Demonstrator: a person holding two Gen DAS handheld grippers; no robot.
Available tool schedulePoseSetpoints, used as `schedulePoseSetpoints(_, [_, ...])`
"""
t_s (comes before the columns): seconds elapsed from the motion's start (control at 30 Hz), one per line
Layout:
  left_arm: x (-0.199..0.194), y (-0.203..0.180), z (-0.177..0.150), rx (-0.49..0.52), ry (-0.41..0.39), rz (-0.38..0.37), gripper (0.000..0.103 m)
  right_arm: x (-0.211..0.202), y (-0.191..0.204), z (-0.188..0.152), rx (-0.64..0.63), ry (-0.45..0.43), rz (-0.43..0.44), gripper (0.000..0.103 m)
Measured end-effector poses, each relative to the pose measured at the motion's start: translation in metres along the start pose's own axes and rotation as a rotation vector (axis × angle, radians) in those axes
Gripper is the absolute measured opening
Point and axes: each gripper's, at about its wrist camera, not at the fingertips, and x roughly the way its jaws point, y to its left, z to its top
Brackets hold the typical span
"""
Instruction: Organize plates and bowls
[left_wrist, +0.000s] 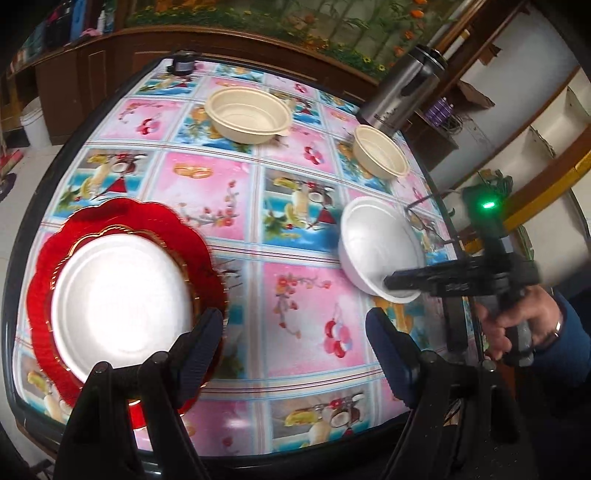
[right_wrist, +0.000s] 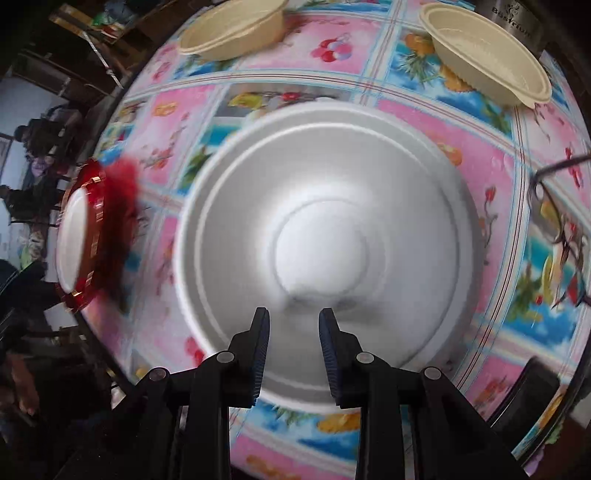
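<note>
left claw (left_wrist: 295, 332) stands wide apart at the bottom of the left wrist view, nothing between its pads, hanging over the bench (left_wrist: 236, 192) with its fruit-print cloth. one pad sits over the near rim of the white plate (left_wrist: 118, 295), which lies inside the red scalloped plate (left_wrist: 44, 266) at lower left; contact there is hard to call.

right claw (right_wrist: 293, 321) is narrowed, a small gap between its blue pads, and it hovers above the white foam bowl (right_wrist: 325, 206), which fills the middle of the right wrist view. in the left wrist view that claw reaches in from the right, held by a hand (left_wrist: 517, 321), its tip over the bowl's near rim. whether it grips the rim i cannot tell.

two beige bowls rest farther back: one (left_wrist: 247, 114) at upper centre, one (left_wrist: 380, 151) at upper right beside a steel flask (left_wrist: 402, 92).
</note>
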Motion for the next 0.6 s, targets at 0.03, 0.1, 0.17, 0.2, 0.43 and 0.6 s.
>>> schedulePoseSetpoints(0.03, [0.002, -0.003, 0.001, 0.004, 0.003, -0.001, 0.079, -0.012, -0.001, -0.004, 0.005, -0.038, 0.008, 0.03])
schedulePoseSetpoints(0.1, [0.005, -0.009, 0.003, 0.01, 0.007, -0.002, 0.079, -0.038, -0.005, -0.009, 0.021, -0.125, 0.018, 0.03])
schedulePoseSetpoints(0.17, [0.006, -0.015, 0.005, 0.017, 0.007, 0.0, 0.079, -0.061, -0.013, -0.014, 0.056, -0.201, 0.024, 0.03])
schedulePoseSetpoints(0.2, [0.008, -0.017, 0.007, 0.023, 0.007, -0.001, 0.079, -0.071, -0.019, -0.017, 0.078, -0.239, 0.019, 0.03])
schedulePoseSetpoints(0.43, [0.026, -0.033, 0.018, 0.037, 0.028, -0.003, 0.079, -0.087, -0.045, -0.042, 0.17, -0.31, -0.002, 0.033])
schedulePoseSetpoints(0.6, [0.029, -0.037, 0.031, 0.042, 0.027, -0.003, 0.079, -0.09, -0.049, -0.047, 0.187, -0.328, 0.034, 0.033])
